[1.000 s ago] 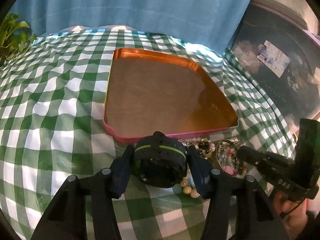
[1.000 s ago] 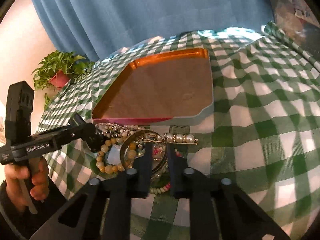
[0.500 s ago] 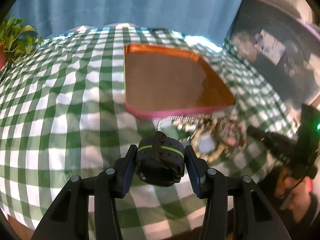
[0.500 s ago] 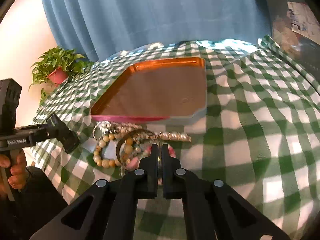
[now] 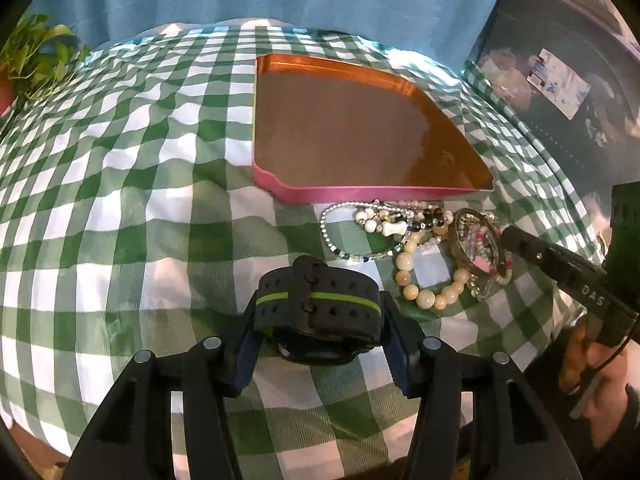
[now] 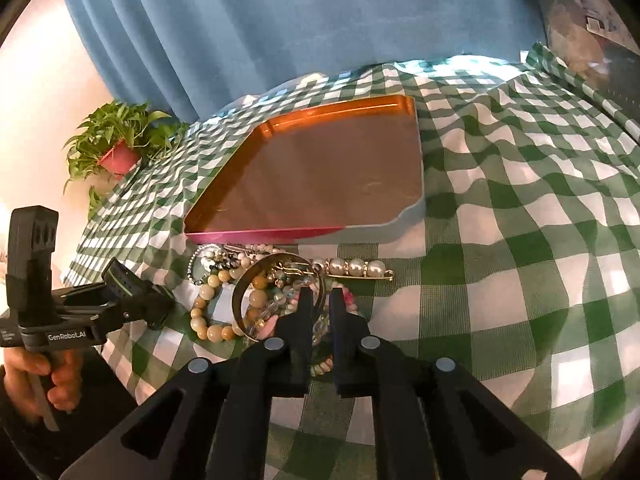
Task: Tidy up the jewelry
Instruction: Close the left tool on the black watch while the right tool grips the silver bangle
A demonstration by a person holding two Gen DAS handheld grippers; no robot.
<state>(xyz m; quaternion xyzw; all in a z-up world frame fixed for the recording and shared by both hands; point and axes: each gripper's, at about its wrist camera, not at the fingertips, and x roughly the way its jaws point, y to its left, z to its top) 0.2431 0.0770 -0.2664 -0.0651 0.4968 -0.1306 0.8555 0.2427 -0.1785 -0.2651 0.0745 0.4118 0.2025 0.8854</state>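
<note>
My left gripper point(image 5: 318, 316) is shut on a black watch with a green stripe point(image 5: 316, 300) and holds it above the checked cloth, in front of the jewelry pile. My right gripper point(image 6: 320, 304) is shut on the rim of a gold bangle point(image 6: 256, 280) in the pile. The pile holds cream bead bracelets point(image 5: 424, 292), a silver chain point(image 5: 332, 232) and a pearl hair pin point(image 6: 356, 269). An orange tray point(image 5: 360, 132) with a pink front wall lies empty just behind the pile; it also shows in the right wrist view point(image 6: 320, 176).
A green and white checked cloth point(image 5: 120, 200) covers the table. A potted plant point(image 6: 116, 144) stands at the far left. A blue curtain point(image 6: 280, 20) hangs behind. The table drops off at the right edge point(image 5: 520, 120).
My left gripper has lifted the watch and pulled it back and left, away from the tray's front. My right gripper has closed on the gold bangle and tilted it up.
</note>
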